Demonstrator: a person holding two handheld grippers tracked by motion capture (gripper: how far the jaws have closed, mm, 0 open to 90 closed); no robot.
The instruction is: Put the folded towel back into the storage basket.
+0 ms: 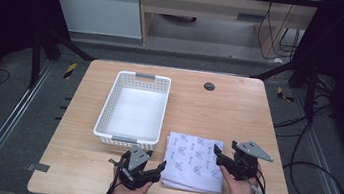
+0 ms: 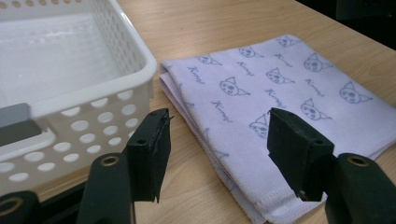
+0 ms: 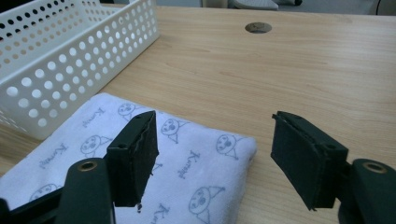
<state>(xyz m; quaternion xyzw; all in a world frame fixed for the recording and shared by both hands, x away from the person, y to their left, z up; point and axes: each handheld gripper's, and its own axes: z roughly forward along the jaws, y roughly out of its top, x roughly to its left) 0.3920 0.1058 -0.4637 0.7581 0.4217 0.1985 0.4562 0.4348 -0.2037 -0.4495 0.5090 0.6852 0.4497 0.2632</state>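
Left gripper [image 2: 217,140] jaws fill the foreground, spread wide, nothing between them, aimed at the near-left edge of the folded towel [image 2: 280,98]. Right gripper [image 3: 215,154] likewise spread and empty, hovering over the towel's far-right corner. Towel lies flat on the table [image 1: 238,116], just right of the white basket [image 1: 134,109], which is empty.

Judgement: approach step, pre-grasp. Next move calls for both grippers to drop onto opposite edges, pinch all layers, then lift together toward the basket.

Left gripper view shows the stacked fold layers at the edge; high view shows both hands flanking the towel, which neither gripper view gives.
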